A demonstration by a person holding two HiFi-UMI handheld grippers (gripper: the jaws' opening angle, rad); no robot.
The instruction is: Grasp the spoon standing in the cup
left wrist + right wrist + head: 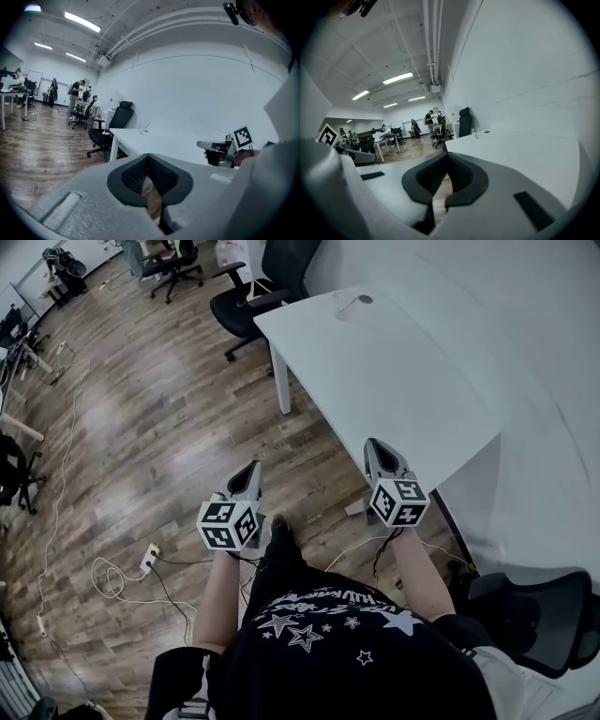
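Hovering near white table point(394, 371), left gripper point(251, 468) and right gripper point(373, 443) both clamped together on nothing; cup point(476, 133) at far table end, well apart.

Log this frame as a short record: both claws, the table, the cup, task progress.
left claw: shut, empty, above the brown wood-plank floor
right claw: shut, empty, by the table's near edge
surface: white rectangular table
target: small clear cup at the table's far end; spoon too small to make out
task progress: not begun; both claws far from the cup
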